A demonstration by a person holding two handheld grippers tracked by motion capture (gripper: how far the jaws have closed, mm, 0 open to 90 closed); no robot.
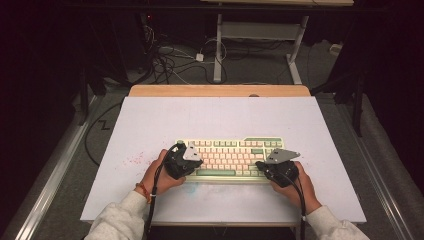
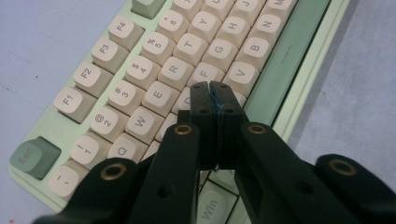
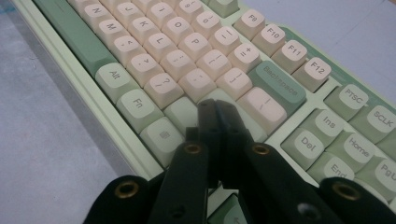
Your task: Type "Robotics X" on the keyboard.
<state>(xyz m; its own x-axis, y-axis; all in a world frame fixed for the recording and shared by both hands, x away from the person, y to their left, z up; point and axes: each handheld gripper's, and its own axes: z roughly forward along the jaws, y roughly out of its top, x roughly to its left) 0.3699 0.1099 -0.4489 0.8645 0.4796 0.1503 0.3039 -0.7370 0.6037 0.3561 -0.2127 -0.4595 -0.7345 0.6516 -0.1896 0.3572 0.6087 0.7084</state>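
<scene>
- Green-cased keyboard [image 1: 230,159] with cream keys lay square across the near middle of the white table [image 1: 150,125], within easy reach of both hands.
- Left gripper [image 2: 209,88] hung over the D key area, jaws pressed together and holding nothing; a closed tip makes one blunt point, likely for pressing a single key.
- Right gripper [image 3: 214,106] mirrored it above the right-hand keys near Backspace [image 3: 279,82], jaws likewise together and empty.
- Hands sat one at each end, like a typist's.
</scene>
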